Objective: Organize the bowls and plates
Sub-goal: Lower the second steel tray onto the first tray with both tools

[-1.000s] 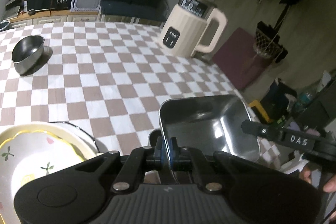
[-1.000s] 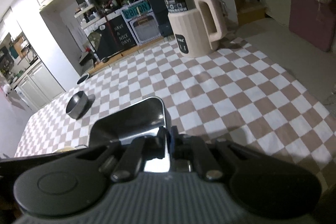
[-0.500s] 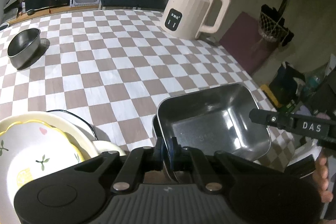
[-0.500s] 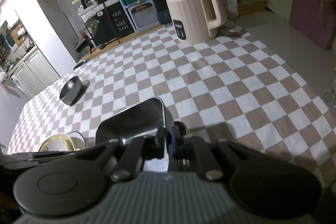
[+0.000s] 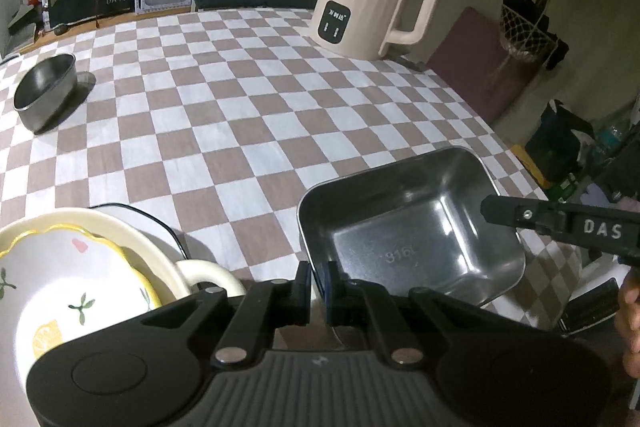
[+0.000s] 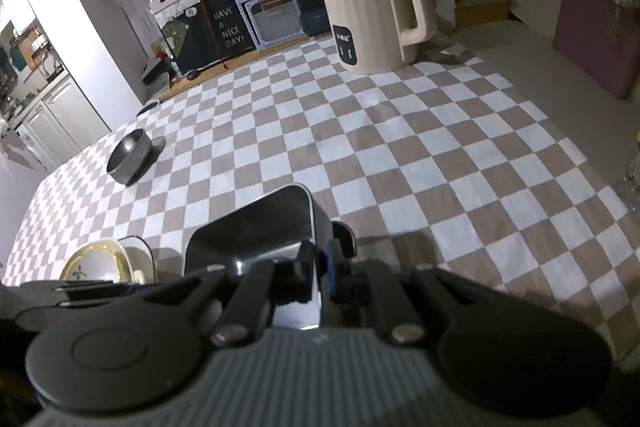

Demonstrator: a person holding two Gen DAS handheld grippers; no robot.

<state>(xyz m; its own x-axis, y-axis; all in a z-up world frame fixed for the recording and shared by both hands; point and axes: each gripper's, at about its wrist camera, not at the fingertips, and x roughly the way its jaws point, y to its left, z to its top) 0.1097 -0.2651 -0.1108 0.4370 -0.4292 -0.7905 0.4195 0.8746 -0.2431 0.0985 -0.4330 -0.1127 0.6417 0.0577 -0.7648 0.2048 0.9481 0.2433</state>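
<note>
A rectangular steel tray [image 5: 408, 227] sits low over the checkered cloth at the table's near right; I cannot tell whether it touches the cloth. My left gripper [image 5: 318, 277] is shut on its near left rim. My right gripper [image 6: 320, 267] is shut on the opposite rim of the same tray [image 6: 256, 227], and one of its fingers [image 5: 520, 215] reaches in over the tray's right side. Left of the tray stands a stack of plates topped by a floral dish [image 5: 60, 287], with a cream cup handle [image 5: 204, 273] beside it. A round steel bowl [image 5: 44, 91] stands at the far left.
A cream electric kettle [image 5: 368, 7] stands at the table's far right corner. The table's right edge [image 5: 500, 135] runs close past the tray. A person's hand [image 5: 630, 311] shows at the right edge of the left wrist view. Furniture and a chalkboard sign lie beyond the table.
The tray has come down toward the cloth and levelled out, still gripped on both sides. More of the plate stack and the cup handle shows at the left.
</note>
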